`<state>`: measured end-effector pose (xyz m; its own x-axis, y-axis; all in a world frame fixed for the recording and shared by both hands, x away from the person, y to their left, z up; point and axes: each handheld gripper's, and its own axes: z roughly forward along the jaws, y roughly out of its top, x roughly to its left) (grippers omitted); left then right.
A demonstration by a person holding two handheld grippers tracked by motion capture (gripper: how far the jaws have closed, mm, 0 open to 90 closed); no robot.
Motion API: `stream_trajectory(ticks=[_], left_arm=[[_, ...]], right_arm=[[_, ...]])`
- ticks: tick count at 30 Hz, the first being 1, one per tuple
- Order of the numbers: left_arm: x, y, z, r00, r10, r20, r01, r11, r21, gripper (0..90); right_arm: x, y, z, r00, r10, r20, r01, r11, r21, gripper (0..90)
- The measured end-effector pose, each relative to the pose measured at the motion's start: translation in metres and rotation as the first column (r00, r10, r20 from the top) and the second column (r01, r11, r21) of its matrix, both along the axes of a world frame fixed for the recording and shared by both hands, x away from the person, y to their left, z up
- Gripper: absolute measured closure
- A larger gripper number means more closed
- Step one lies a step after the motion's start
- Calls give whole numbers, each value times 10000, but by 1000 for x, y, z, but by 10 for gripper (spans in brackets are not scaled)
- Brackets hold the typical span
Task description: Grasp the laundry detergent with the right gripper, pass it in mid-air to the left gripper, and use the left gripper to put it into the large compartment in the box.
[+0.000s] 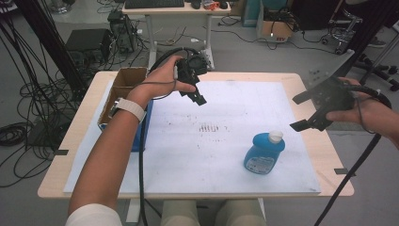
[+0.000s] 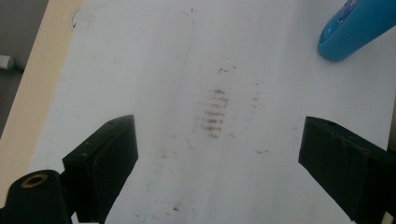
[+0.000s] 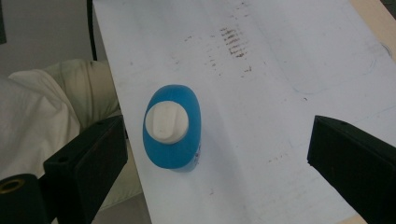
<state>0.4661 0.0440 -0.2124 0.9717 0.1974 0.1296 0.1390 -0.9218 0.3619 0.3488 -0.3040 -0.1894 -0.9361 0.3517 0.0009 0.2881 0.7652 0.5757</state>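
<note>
Your right gripper (image 1: 308,110), fingers apart, hovers beside the upright blue plastic bottle with white cap (image 1: 264,151) for a side grasp, while your left gripper (image 1: 196,92) waits clear with fingers apart.

A blue bottle (image 1: 263,153) is topped by a white cap (image 1: 275,136) (its label is pale, print unreadable). The white sheet (image 1: 226,165) is marked with brown smudged stripes. Both grippers, left (image 1: 196,96) and right (image 1: 306,113), are coloured black. A brown cardboard box (image 1: 123,82) is seen.
</note>
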Motion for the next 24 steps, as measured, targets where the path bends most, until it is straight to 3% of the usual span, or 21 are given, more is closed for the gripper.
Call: stream_trajectory(ticks=[8,24], left_arm=[[-3,1,1,10000,13,57,-13,10000,-2,121],[-6,4,-1,10000,46,75,-45,10000,-80,127]], right_arm=[[-11,0,-2,9999,105,-13,-106,9999,-85,50],[-25,1,-34,9998,44,-192,-44,10000,40,47]])
